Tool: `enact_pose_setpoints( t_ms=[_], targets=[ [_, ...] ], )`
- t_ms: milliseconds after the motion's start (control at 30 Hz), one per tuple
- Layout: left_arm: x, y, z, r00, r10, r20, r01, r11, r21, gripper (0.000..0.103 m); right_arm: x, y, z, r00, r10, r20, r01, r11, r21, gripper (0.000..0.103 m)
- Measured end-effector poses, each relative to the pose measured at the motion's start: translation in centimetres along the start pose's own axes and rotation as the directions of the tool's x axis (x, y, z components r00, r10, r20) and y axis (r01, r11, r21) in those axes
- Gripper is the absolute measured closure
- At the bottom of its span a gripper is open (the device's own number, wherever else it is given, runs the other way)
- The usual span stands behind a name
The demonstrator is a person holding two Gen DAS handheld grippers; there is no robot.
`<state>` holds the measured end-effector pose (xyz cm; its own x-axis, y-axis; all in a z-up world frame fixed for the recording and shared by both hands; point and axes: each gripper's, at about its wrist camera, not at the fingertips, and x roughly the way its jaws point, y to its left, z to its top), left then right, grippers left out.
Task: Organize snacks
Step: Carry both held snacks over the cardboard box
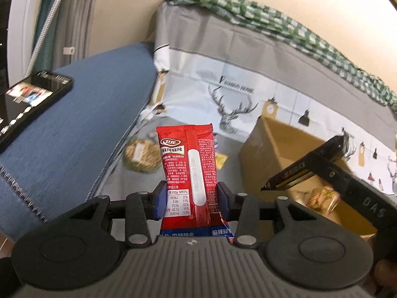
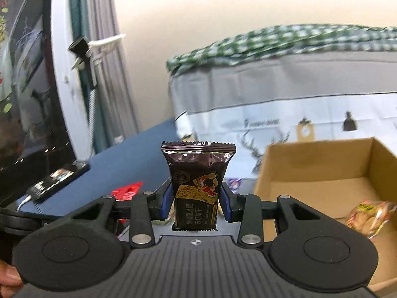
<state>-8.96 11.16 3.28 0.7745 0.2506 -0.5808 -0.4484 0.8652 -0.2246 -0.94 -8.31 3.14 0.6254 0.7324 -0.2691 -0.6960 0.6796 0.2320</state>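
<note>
While each gripper has one snack between its blue pads, the step in hand seems to be the carrying of snacks to the cardboard box (image 2: 320, 164). The left gripper (image 1: 191, 200) is clenched on a red spicy-strip packet (image 1: 188, 171), which stands upright and is held at its lower half. The right gripper (image 2: 196, 202) grasps a dark biscuit packet (image 2: 197, 186) in the same way, upright, with the crimped end on top.

In the left view the right gripper already reaches over the box, while the red packet is beside the box, on its left, not above it. Inside the box lies one yellowish wrapped snack (image 2: 369, 217). More snacks, among them a round pale one (image 1: 140, 155), lie on the bedsheet (image 1: 248, 87) left of the box.

I judge that the next move calls for lowering the dark packet into the box and opening the fingers; then the red one must travel right, over the box wall.
</note>
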Motion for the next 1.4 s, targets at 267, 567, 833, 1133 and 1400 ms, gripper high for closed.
enact_pose_setpoints(
  t_ms=[267, 567, 833, 1133, 1400],
  targets=[
    [0.2, -3.8, 1.4, 0.997, -0.069, 0.017, 0.068, 0.997, 0.045, 0.057, -0.4, -2.3, 0.7, 0.993, -0.109, 0.051, 0.108, 0.994, 0.036, 0.062],
    [1.3, -8.0, 3.1, 0.99, -0.137, 0.019, 0.134, 0.986, 0.104, 0.057, -1.1, -5.2, 1.4, 0.959, -0.267, 0.098, 0.258, 0.961, 0.097, 0.062],
    [3.2, -13.0, 4.5, 0.978, -0.21, 0.01, 0.205, 0.963, 0.175, 0.057, -1.6, -9.3, 1.0, 0.878, -0.474, 0.066, 0.448, 0.863, 0.232, 0.062],
    [5.1, -17.2, 4.8, 0.967, -0.255, -0.019, 0.253, 0.942, 0.219, 0.057, -1.9, -11.5, 0.4, 0.848, -0.527, 0.047, 0.488, 0.813, 0.318, 0.063],
    [6.4, -18.5, 4.9, 0.965, -0.26, -0.04, 0.262, 0.941, 0.214, 0.057, -1.7, -11.7, 0.6, 0.845, -0.533, 0.044, 0.493, 0.807, 0.326, 0.063]
  ],
)
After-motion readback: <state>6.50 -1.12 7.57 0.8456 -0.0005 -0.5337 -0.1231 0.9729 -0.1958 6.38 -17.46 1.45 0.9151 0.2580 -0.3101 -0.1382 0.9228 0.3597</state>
